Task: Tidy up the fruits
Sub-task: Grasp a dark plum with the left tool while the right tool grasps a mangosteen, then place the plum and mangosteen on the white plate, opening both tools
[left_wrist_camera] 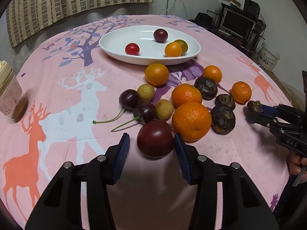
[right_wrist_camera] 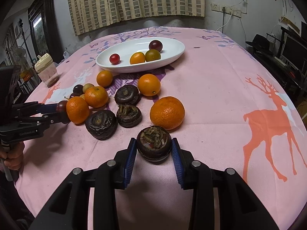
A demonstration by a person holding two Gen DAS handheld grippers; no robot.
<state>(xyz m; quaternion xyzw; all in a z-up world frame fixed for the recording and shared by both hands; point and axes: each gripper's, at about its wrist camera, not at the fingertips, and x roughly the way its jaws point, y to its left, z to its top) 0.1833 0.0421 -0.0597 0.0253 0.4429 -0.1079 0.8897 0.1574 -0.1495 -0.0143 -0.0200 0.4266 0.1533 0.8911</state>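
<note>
Oranges [left_wrist_camera: 191,120] crowd the left claw's [left_wrist_camera: 151,143] plum [left_wrist_camera: 155,139].

Left gripper [left_wrist_camera: 151,143] at lower centre of left wrist view, jaws parted, right pad touching dark plum [left_wrist_camera: 155,139], left pad apart. Right gripper [right_wrist_camera: 154,149] at lower centre of right wrist view, both pads against water chestnut [right_wrist_camera: 154,145]
</note>
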